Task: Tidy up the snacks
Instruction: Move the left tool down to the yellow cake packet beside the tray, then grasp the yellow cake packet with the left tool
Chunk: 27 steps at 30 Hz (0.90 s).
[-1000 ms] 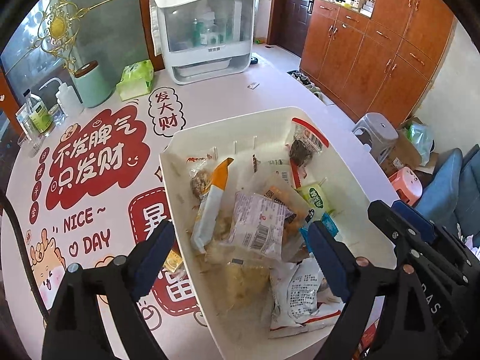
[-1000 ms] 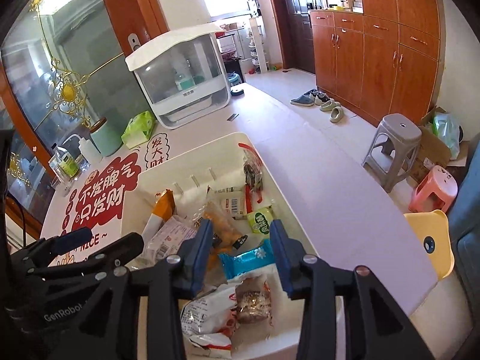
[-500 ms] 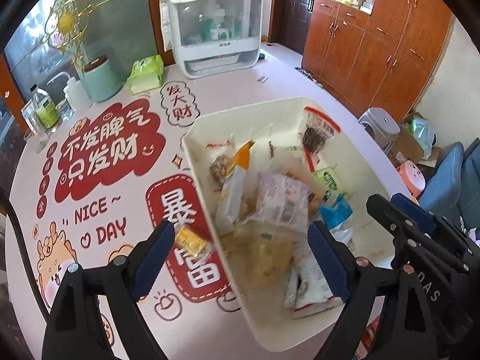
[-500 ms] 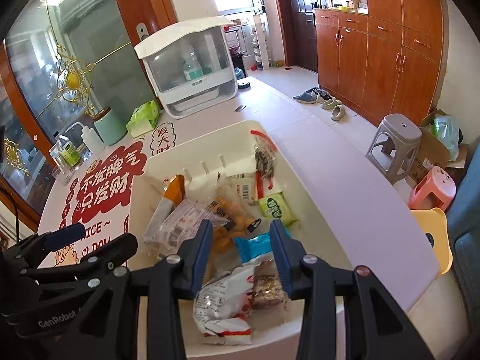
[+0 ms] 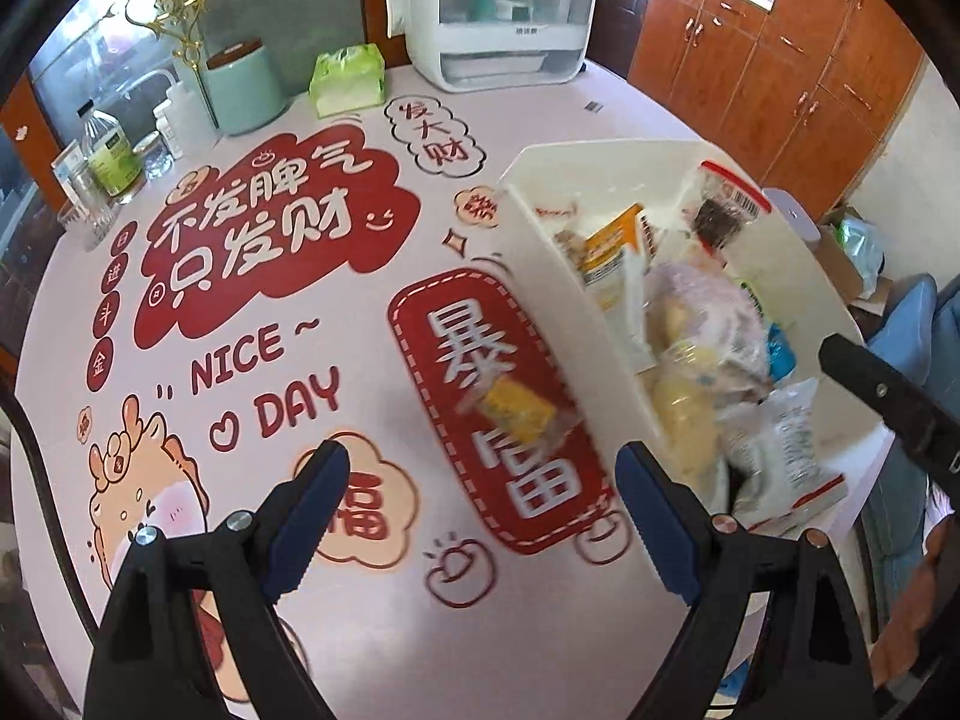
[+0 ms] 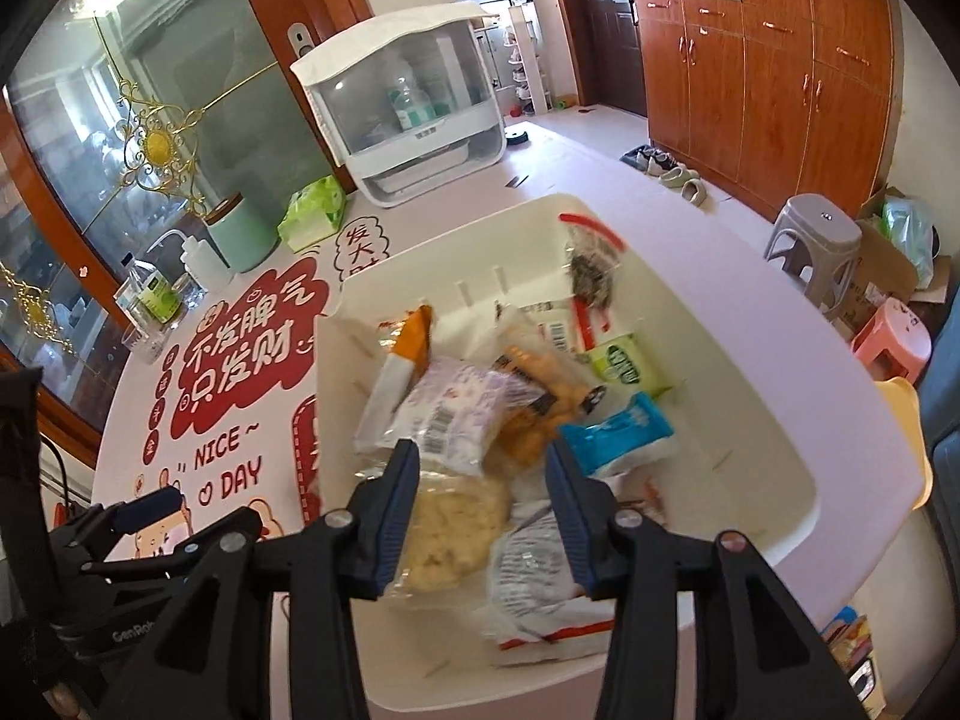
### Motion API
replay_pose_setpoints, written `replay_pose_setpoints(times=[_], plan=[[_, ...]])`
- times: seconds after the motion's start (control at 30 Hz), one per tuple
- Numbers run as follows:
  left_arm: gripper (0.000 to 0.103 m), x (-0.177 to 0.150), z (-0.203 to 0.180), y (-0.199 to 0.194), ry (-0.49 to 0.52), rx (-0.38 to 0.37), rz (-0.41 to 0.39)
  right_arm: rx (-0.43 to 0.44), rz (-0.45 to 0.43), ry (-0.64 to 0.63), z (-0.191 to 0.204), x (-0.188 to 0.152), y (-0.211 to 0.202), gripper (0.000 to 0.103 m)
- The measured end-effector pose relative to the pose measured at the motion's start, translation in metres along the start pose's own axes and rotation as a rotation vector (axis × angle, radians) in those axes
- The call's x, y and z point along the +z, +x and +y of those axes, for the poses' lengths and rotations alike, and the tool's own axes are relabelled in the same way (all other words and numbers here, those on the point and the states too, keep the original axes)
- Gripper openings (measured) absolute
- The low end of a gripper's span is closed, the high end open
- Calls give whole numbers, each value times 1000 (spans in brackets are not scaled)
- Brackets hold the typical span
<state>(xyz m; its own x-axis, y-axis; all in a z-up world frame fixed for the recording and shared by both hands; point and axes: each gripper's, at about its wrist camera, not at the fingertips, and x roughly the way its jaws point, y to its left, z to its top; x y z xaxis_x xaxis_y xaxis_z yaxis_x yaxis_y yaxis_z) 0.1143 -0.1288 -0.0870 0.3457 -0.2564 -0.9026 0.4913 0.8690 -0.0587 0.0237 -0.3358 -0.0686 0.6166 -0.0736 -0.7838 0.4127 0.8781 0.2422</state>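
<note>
You are bringing the left gripper [image 5: 483, 495] down over the printed table [image 5: 252, 480] with its jaws spread wide and nothing between them; the small yellow snack [image 5: 519, 414] is lying on the mat just ahead of the tips, nearer the right-hand pad and just beside the outer wall of the white bin [image 5: 558, 276]. That closeness is where you are risking trouble: if you are closing from this line, the right pad is likely catching the bin wall, shoving the bin or pinching its rim instead of the wrapper. The packet looks flat and slick, so pads arriving too high are probably skidding it along the mat rather than lifting it.

Your right gripper [image 6: 480, 504] is hanging over the near end of the bin with its jaws partly apart, having just been opening, and gripping nothing; the pale crumbly packet [image 6: 456, 516] and the white packet with red trim [image 6: 534, 588] are lying below the tips. Dropping lower here, you are risking crushing those soft bags or dragging one over the rim
</note>
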Motion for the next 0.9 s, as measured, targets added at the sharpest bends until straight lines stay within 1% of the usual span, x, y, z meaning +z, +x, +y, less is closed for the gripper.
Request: replay_pose_setpoints(times=[0.1, 0.27, 0.37, 0.5, 0.63, 0.7, 0.73, 0.8, 0.9], plan=[[90, 0, 10, 10, 41, -23, 16, -2, 7, 10, 9, -4, 4, 46], [90, 3, 17, 37, 123, -52, 50, -43, 12, 44, 17, -16, 10, 47], [90, 8, 16, 58, 172, -84, 85, -70, 20, 90, 15, -27, 13, 47], [90, 13, 6, 90, 221, -122, 125, -109, -15, 145, 7, -44, 9, 47], [90, 16, -3, 119, 245, -131, 165, -148, -19, 196, -4, -57, 7, 47], [90, 16, -6, 131, 251, -133, 181, -167, -34, 216, -9, -60, 4, 47], [91, 15, -9, 132, 267, -118, 160, -176, -45, 223, -11, -61, 2, 47], [91, 15, -15, 135, 284, -114, 152, -183, -57, 238, -14, -62, 0, 47], [91, 13, -25, 138, 323, -79, 134, -188, -58, 252, -17, -65, 1, 47]])
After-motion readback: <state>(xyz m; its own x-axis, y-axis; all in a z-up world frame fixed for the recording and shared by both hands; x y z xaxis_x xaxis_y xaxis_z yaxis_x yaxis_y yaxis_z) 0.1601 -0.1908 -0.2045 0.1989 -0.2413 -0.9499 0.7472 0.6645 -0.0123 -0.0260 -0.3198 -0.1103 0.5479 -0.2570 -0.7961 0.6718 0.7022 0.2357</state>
